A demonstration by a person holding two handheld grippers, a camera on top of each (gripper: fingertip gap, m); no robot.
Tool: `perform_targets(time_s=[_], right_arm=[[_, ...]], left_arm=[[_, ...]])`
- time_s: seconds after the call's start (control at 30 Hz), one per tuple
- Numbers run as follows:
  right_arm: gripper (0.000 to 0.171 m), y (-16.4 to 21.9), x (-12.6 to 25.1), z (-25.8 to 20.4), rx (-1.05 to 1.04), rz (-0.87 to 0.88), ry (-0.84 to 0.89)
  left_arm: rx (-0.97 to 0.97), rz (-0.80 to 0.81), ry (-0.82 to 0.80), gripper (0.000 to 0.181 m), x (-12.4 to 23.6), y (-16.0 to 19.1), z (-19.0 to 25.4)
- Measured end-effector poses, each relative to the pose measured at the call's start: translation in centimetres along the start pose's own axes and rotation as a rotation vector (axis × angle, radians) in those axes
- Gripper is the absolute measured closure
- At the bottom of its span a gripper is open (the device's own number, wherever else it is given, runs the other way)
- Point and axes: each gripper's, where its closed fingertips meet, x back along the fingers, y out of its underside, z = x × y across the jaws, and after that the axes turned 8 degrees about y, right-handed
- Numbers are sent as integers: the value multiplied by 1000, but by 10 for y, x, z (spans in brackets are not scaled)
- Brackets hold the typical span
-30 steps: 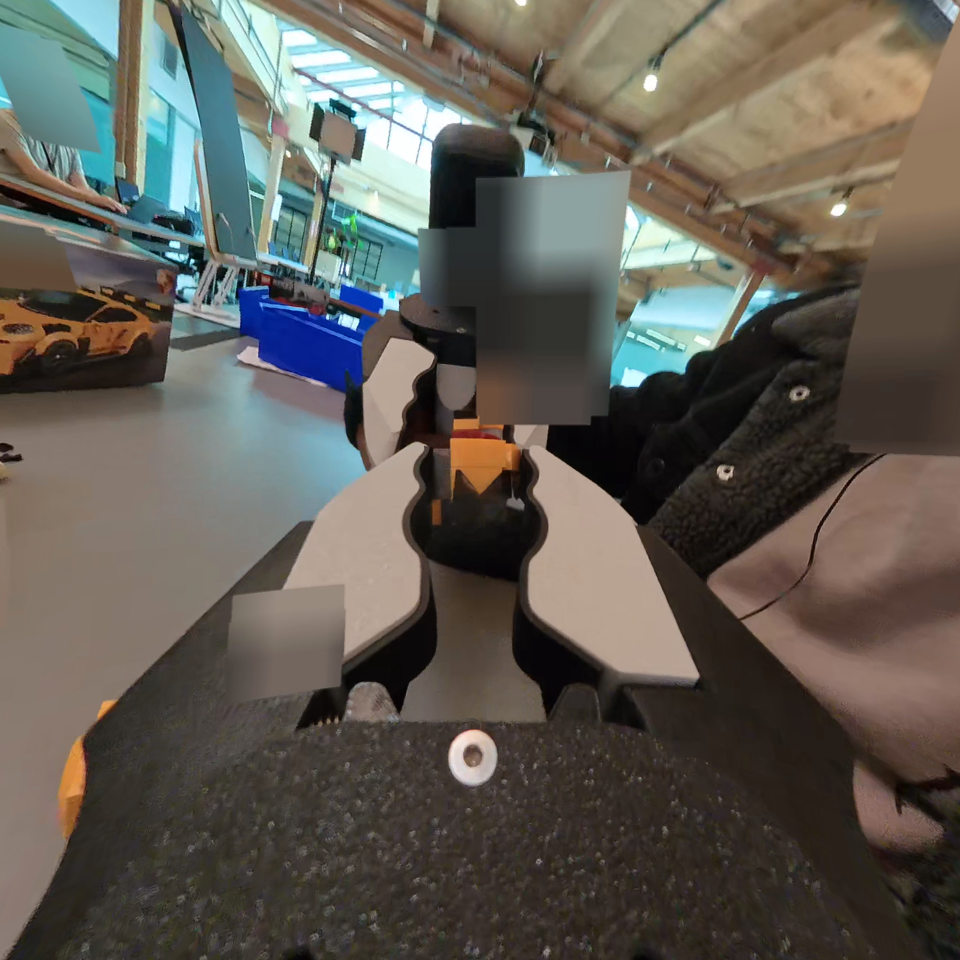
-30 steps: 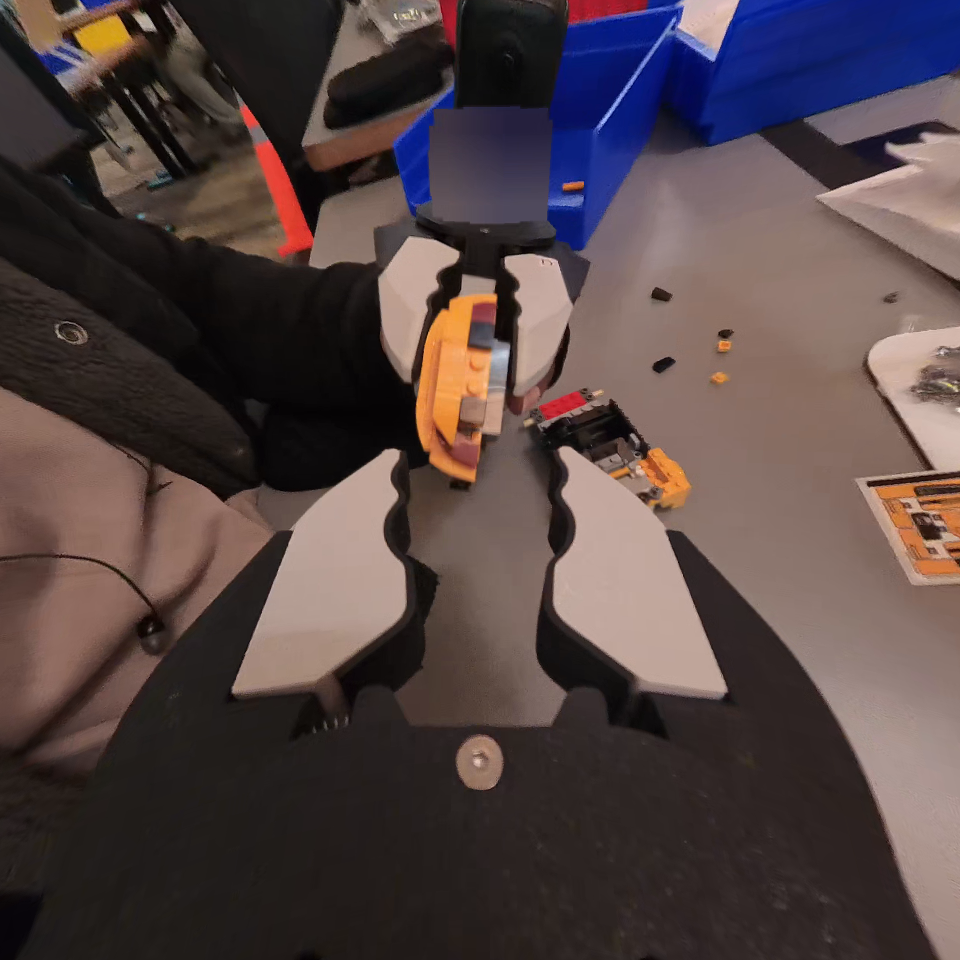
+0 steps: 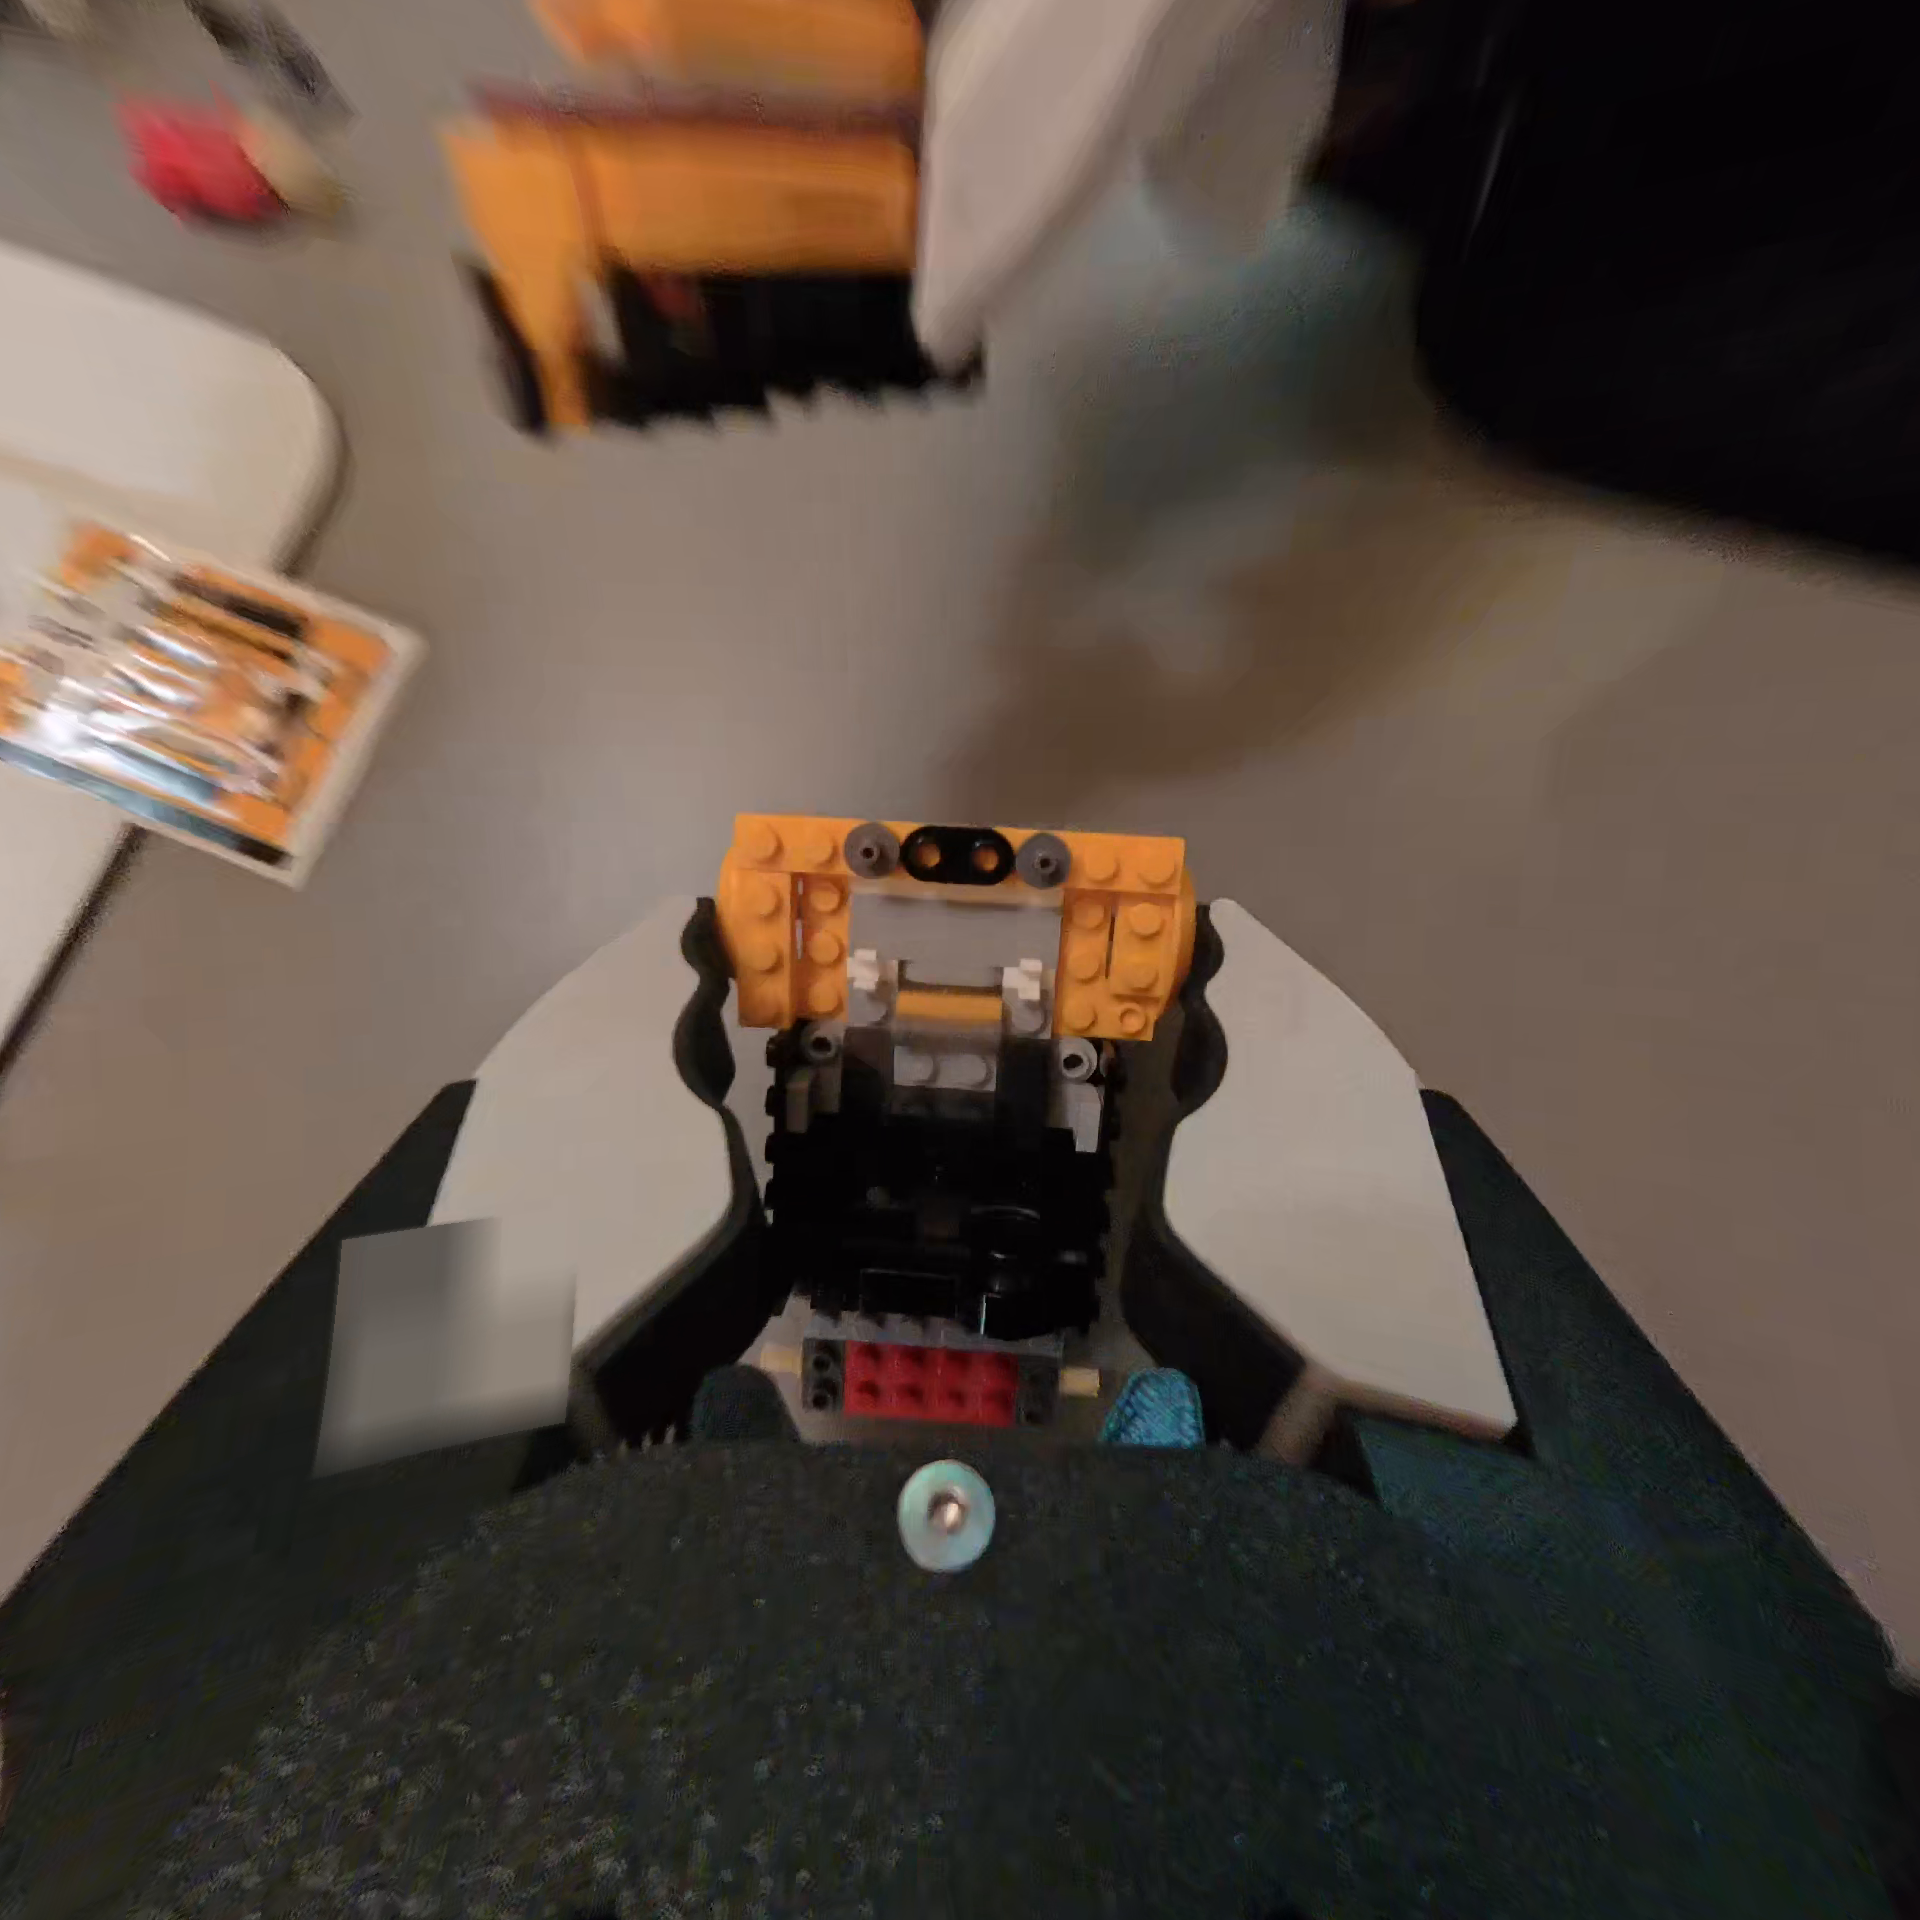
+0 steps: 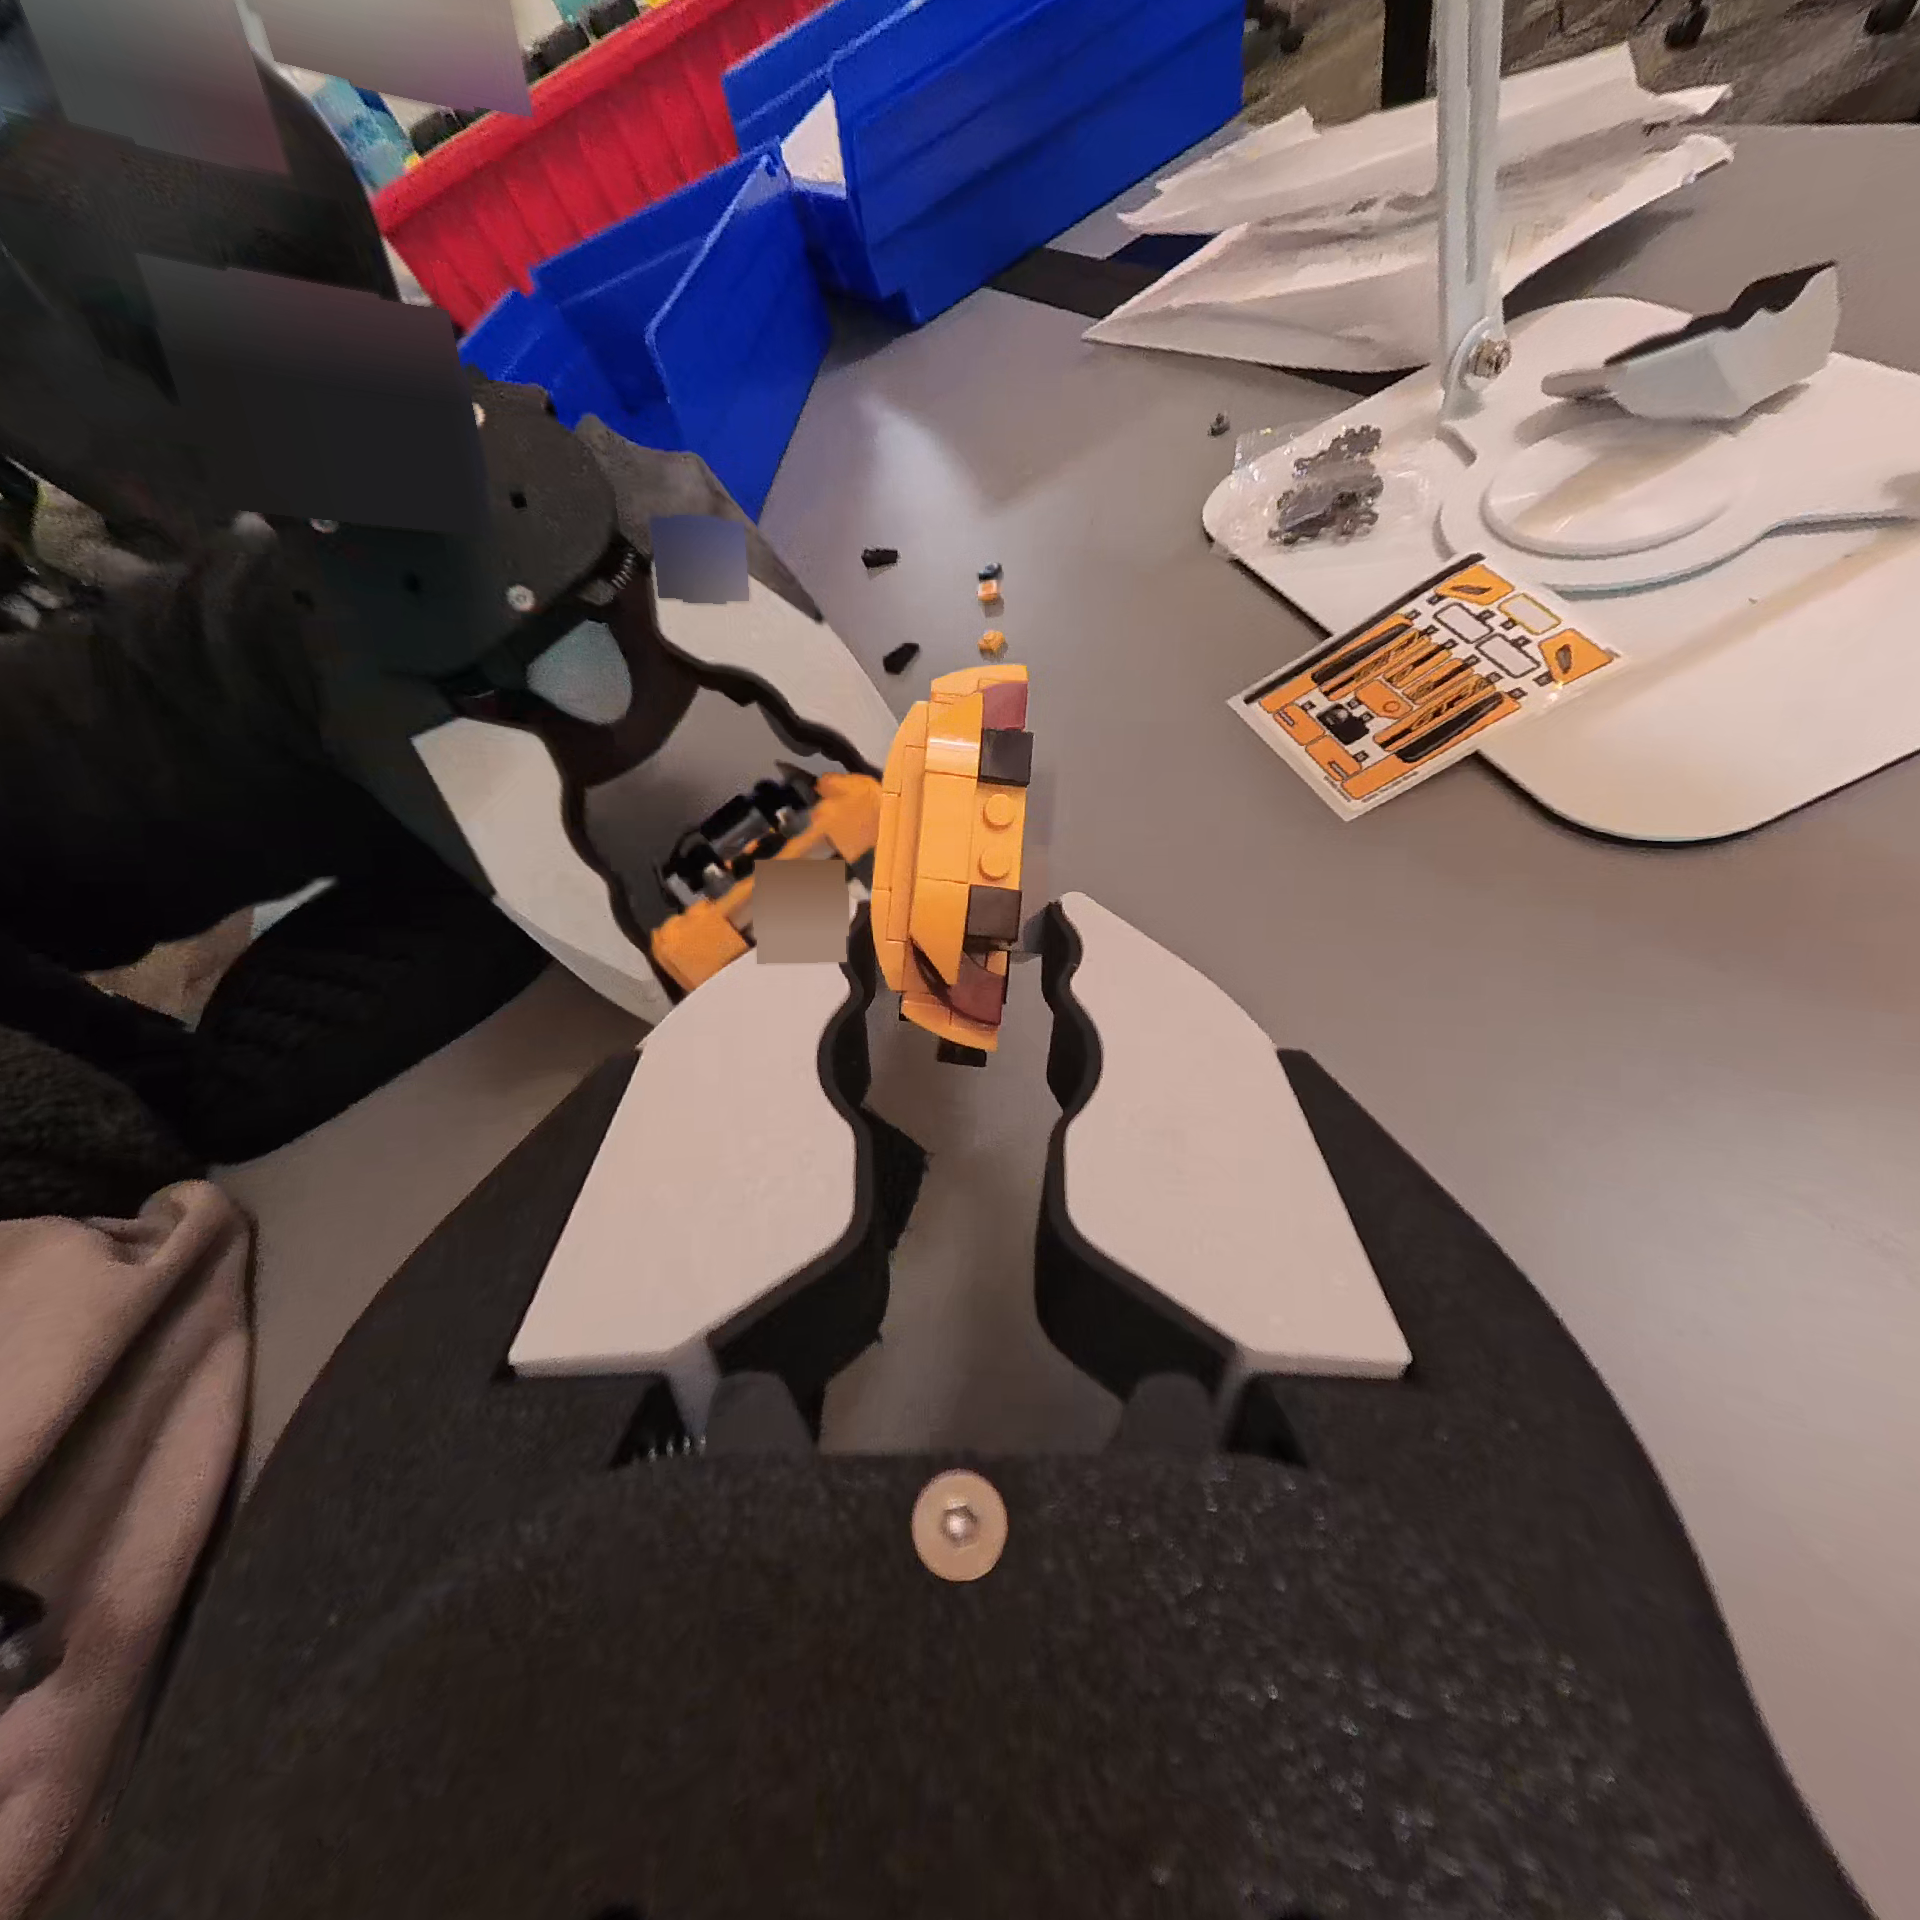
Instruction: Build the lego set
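My left gripper point(image 3: 956, 925) is shut on the black lego chassis point(image 3: 935, 1174), which has an orange end and a red plate at the back. The chassis stays sharp while the table behind it blurs. In the right wrist view the left gripper point(image 4: 764, 857) straddles the chassis point(image 4: 727, 831) low over the grey table. My right gripper point(image 4: 951, 925) is shut on the curved orange body piece point(image 4: 945, 831) and holds it on edge beside the chassis. That piece also shows, blurred, at the top of the left wrist view point(image 3: 727, 208).
A sticker sheet point(image 4: 1423, 686) lies on a white board point(image 4: 1714, 748) at the right, by a white stand base point(image 4: 1558, 499) and a bag of dark parts point(image 4: 1330, 488). Small loose pieces point(image 4: 987, 613) lie ahead. Blue bins point(image 4: 935, 156) stand behind. A dark sleeve point(image 4: 156, 831) fills the left.
The orange body piece has passed from my left gripper to my right, which has closed on it. My left gripper has tipped down and now holds the chassis that lay on the table.
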Motion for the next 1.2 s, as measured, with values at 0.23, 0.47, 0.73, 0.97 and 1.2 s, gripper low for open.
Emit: perform_targets(time_s=[0.23, 0.47, 0.73, 0.97, 1.2], right_arm=[[141, -35, 17, -27, -66, 43, -43], [141, -46, 18, -44, -3, -153, 21], [141, -67, 10, -88, 121, -298, 79], [141, -94, 9, -129, 192, -325, 104], [141, -92, 39, -161, 536, -269, -182]], left_arm=[[61, 624, -247, 98, 33, -66, 9], [92, 668, -439, 97, 33, -72, 14], [46, 772, -591, 98, 77, -79, 13], [-23, 910, -618, 98, 117, -84, 31], [-45, 999, -82, 98, 127, -88, 77]])
